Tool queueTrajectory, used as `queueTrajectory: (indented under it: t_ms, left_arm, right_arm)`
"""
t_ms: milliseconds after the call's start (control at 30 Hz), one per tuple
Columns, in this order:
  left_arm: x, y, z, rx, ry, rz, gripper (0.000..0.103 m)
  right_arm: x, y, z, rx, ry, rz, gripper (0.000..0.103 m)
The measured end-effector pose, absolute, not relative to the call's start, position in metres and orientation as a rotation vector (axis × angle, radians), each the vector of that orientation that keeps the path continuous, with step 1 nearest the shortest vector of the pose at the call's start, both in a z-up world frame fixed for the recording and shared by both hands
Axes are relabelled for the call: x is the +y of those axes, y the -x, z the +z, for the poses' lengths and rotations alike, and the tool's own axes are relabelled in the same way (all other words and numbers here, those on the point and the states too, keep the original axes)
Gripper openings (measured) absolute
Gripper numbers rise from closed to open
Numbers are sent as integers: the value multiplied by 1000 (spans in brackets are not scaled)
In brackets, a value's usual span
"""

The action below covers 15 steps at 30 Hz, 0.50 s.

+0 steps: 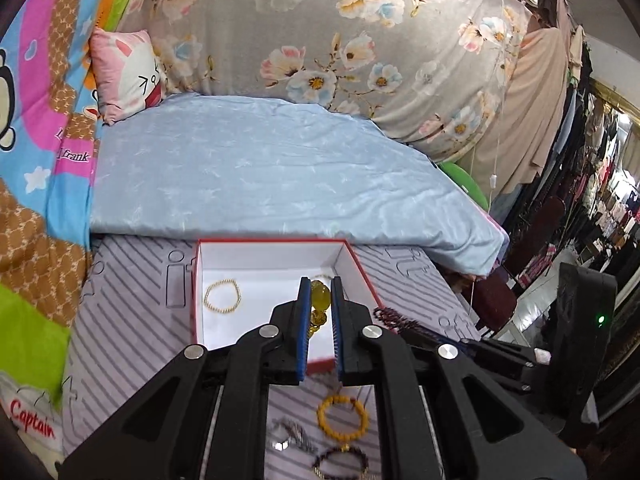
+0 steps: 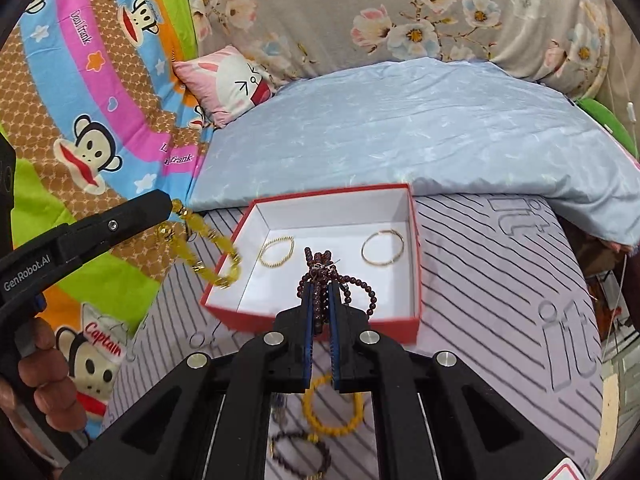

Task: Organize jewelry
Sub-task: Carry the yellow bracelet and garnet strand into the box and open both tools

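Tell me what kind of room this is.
Probably a bedroom: the red box sits on a striped bed sheet, with a folded blue quilt and a pink bunny pillow behind it, and hanging clothes at the side.

The red box (image 2: 416,280) is open on top, its white floor bare between the gold bead bracelet (image 2: 276,252) and the thin gold bangle (image 2: 382,248). Striped bed sheet (image 2: 500,280) lies free to its right, while the folded blue quilt (image 2: 400,132) blocks passage just behind.
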<state>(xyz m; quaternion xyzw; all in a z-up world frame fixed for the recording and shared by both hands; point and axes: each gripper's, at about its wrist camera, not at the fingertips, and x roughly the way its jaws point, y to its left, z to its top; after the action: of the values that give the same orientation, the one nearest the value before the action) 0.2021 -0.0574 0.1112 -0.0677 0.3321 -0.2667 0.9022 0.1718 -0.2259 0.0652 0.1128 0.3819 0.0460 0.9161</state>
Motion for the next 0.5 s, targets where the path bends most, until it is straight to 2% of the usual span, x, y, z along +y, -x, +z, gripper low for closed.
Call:
queueTrajectory:
  t_ms: [267, 500]
  left_arm:
    - [-74, -265, 76, 740, 145, -547, 9]
    - [-77, -288, 43, 796, 142, -532, 9]
  right_arm:
    - [-220, -242, 29, 850, -234, 98, 6]
    - [-221, -265, -2, 904, -243, 85, 6]
